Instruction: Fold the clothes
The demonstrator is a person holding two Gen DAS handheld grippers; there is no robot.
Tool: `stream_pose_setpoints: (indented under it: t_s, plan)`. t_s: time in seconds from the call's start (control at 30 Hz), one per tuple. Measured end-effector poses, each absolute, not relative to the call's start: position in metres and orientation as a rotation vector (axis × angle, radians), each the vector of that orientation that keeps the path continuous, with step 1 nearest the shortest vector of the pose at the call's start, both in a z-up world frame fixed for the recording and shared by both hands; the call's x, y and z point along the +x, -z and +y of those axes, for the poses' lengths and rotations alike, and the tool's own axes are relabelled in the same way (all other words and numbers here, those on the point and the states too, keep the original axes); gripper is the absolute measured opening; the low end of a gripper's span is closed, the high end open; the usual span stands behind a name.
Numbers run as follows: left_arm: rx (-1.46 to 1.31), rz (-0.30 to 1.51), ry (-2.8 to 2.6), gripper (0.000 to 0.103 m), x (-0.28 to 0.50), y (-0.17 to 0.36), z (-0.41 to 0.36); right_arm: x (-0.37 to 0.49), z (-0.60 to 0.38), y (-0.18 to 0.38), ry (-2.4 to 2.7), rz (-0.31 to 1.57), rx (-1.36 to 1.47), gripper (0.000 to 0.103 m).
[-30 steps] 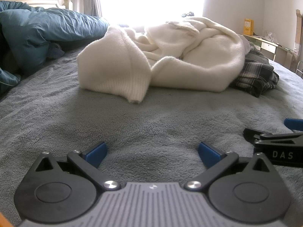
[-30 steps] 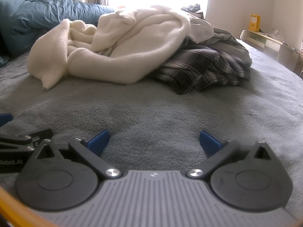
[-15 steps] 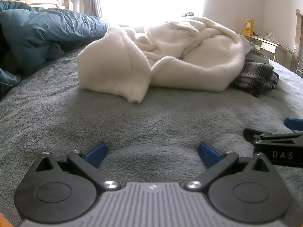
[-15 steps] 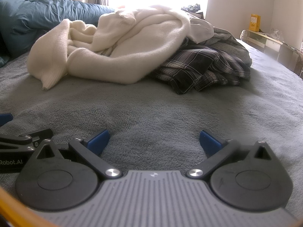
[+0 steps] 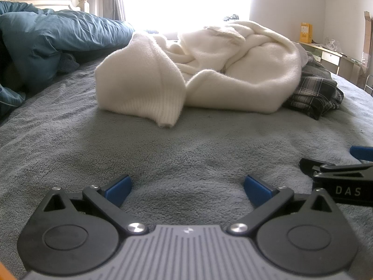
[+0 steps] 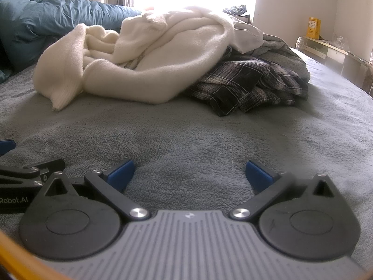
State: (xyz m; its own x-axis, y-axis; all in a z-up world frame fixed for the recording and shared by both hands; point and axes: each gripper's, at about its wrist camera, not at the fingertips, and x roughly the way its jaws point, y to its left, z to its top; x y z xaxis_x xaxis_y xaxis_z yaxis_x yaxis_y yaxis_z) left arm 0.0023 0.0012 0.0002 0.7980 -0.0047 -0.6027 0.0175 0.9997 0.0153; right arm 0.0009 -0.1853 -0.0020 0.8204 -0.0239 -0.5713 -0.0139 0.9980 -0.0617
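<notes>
Grey fleece blanket (image 5: 186, 154) right under both my grippers, w/ nothing between the fingers. My left gripper (image 5: 187, 187) is spread wide, blue pads (image 5: 117, 186) resting on the fleece; my right gripper (image 6: 190, 173) is just as wide and sits just beside it, side by side. Further out, well apart from both, a cream sweater (image 5: 209, 70) lies crumpled in a heap, one ribbed cuff (image 5: 163, 109) flopped toward me. A plaid shirt (image 6: 251, 84) is tucked partly under its right side, grey cloth (image 6: 284, 51) behind. Beyond, a blue duvet (image 5: 53, 39) at left, desk (image 5: 335, 56) at right, bright window at back.
</notes>
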Motion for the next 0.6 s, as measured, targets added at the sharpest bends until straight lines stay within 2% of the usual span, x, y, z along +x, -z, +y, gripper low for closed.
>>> stream_pose_setpoints:
  t_s: [0.27,0.4,0.5,0.6]
  plan:
    - [0.016,0.635,0.012,0.101,-0.001,-0.003,0.002,0.0,-0.187,0.001,-0.003,0.605,-0.05,0.102]
    - [-0.01,0.619,0.015,0.092,-0.004,-0.007,0.007,-0.001,-0.195,-0.002,-0.028,0.597,-0.001,0.102]
    - [-0.036,0.602,0.01,0.08,-0.005,-0.012,0.013,-0.002,-0.2,-0.005,-0.048,0.586,0.036,0.102]
    - [-0.056,0.573,-0.007,0.079,-0.004,-0.019,0.019,0.0,-0.201,-0.011,-0.078,0.569,0.05,0.102]
